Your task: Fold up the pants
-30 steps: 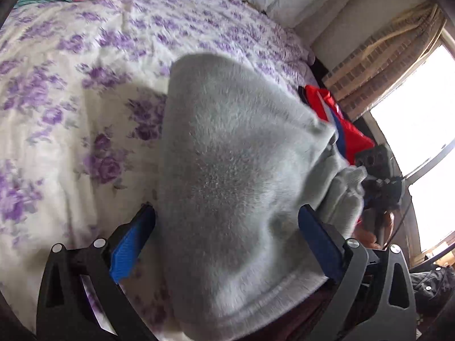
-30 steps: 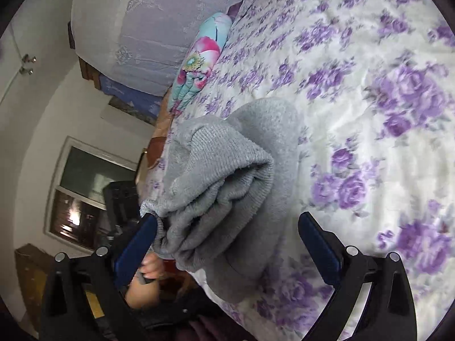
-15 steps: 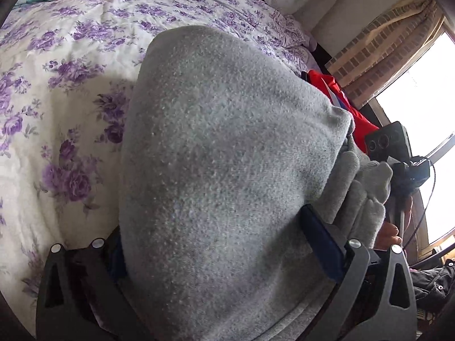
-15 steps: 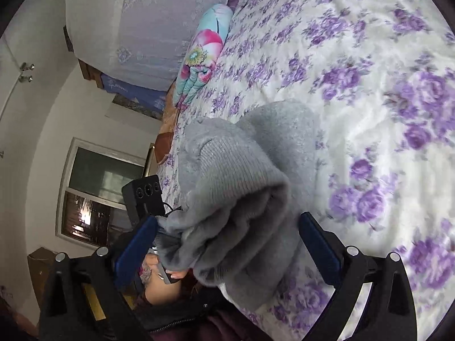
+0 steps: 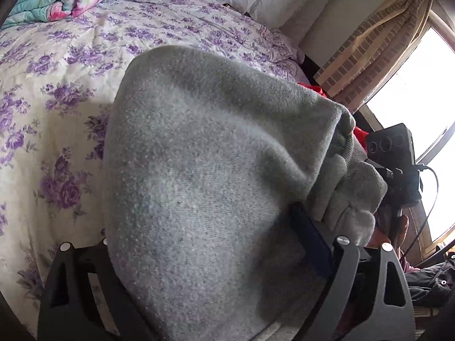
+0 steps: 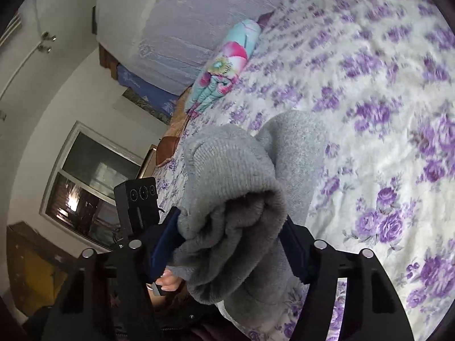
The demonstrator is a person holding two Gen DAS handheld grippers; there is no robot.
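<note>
On the bed: a floral bedspread [image 5: 57,91], cream with purple flowers, covers the whole work surface in both wrist views.
Pants: grey fleece pants [image 5: 204,176], bunched and partly doubled, sit near the bed's edge, draped over both tools; the far end rests on the bedspread, the near end is lifted.
Rolled quilt: a teal and pink floral quilt [image 6: 224,68] lies at the head of the bed, well apart from the pants.
Red garment: a red cloth [image 5: 312,88] shows just beyond the pants, toward the window side.
Right gripper: right gripper [image 6: 230,238] is closed tight on a thick wad of the pants' ribbed end, both blue pads pressing into the fabric.
Left gripper: left gripper [image 5: 199,241] has fabric piled across it; one blue pad [image 5: 310,238] shows pressed against the cloth, the other is buried, so whether it grips cannot be told.
Risk, uneven fold: judged from the bunching, layers may be pinched crookedly, so laying them down could give a skewed, lumpy fold.
Risk, slipping: thick fleece may creep out of a pinch that holds several layers, dropping the lifted end.
Risk, edge: the pants lie close to the bed's edge, so a released end could slide off.
</note>
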